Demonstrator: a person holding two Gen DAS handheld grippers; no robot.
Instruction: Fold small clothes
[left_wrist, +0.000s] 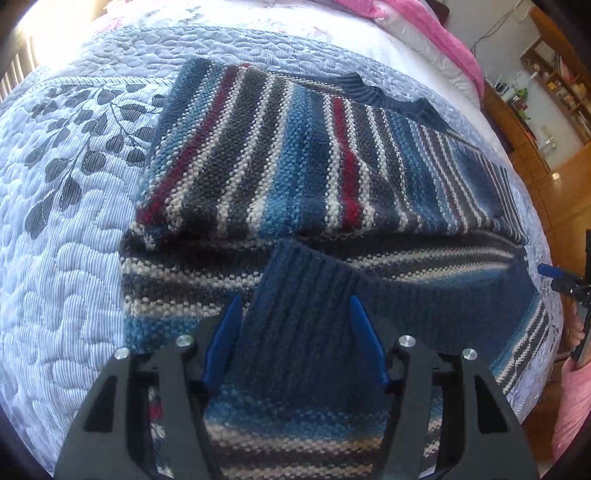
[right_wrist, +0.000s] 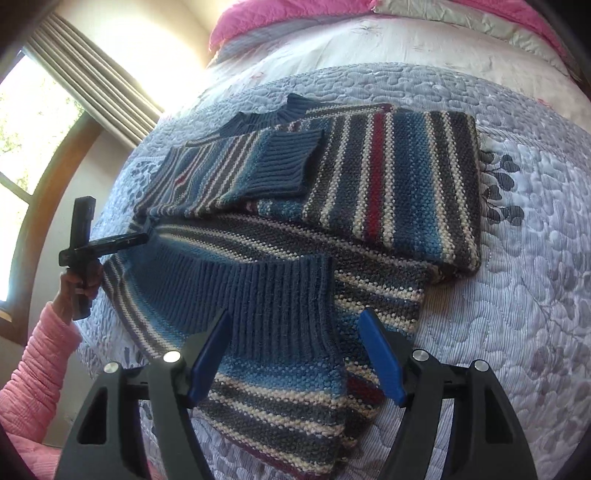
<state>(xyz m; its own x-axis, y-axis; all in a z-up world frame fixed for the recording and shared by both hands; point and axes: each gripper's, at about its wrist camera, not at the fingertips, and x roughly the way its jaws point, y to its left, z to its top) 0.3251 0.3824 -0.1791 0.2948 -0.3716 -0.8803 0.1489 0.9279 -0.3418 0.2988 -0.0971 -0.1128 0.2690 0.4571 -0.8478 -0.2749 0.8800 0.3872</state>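
Observation:
A knitted sweater (left_wrist: 295, 158) striped in blue, grey, white and red lies partly folded on the bed. In the left wrist view my left gripper (left_wrist: 295, 301) is open, and a ribbed blue sleeve cuff (left_wrist: 306, 317) lies between its spread blue fingers (left_wrist: 229, 332). In the right wrist view my right gripper (right_wrist: 295, 314) is also open over a ribbed blue cuff (right_wrist: 284, 302). A second cuff (right_wrist: 291, 162) rests folded across the sweater (right_wrist: 399, 177) near the collar (right_wrist: 266, 114). The left gripper (right_wrist: 142, 236), held by a hand, touches the sweater's far left edge. The right gripper's blue tip (left_wrist: 546, 268) shows at the right edge.
The sweater rests on a pale blue quilted bedspread (left_wrist: 74, 221) with a dark leaf print. Pink bedding (right_wrist: 295, 22) is piled at the head of the bed. A person's pink sleeve (right_wrist: 40, 362) is at the left, before a curtained window (right_wrist: 37, 110). Wooden shelves (left_wrist: 554, 85) stand beyond the bed.

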